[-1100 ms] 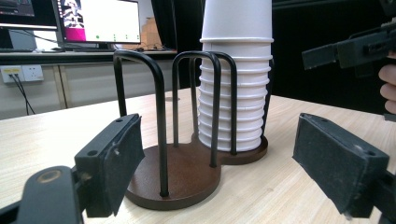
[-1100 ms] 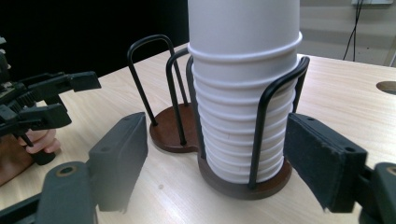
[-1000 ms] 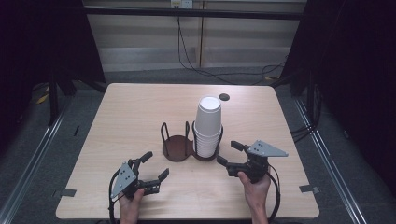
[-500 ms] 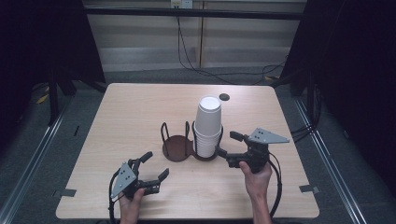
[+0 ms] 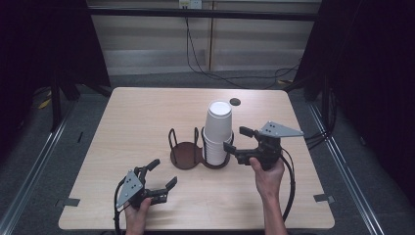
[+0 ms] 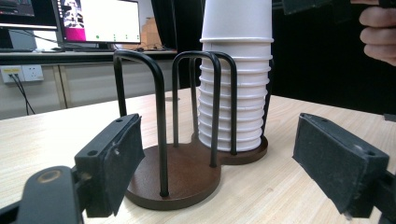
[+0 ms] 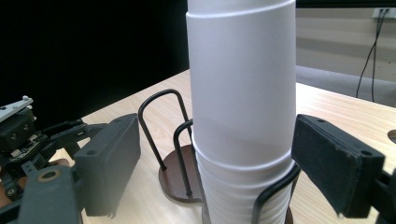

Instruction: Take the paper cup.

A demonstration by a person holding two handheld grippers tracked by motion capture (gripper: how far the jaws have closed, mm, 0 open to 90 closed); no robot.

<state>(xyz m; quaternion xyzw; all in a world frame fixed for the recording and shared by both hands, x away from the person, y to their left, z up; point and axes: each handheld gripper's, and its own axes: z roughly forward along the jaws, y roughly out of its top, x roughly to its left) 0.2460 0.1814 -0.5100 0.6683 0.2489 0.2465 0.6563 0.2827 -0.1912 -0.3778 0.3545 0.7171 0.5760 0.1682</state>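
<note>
Since a second ago the right gripper [image 5: 236, 139] has risen beside the stack of white cups [image 5: 217, 131], and its jaws have just been opening, now straddling the stack without pressing it. The left gripper [image 5: 162, 175] rests at the table's [image 5: 137, 112] near left, jaws apart and empty. The stack stands in the right ring of the brown holder [image 5: 185, 155] mid-table, with bare wood all around.

Light wooden table [image 5: 147, 122] stands on grey floor [image 5: 44, 161], metal rails along both sides. Beyond the tools: pale panelled wall [image 5: 147, 44] with hanging black cables [image 5: 195, 54]. Black curtains [image 5: 377, 73] flank both sides. Lit monitor [image 6: 100, 21] on a desk, wall socket [image 6: 21, 73] beneath.
</note>
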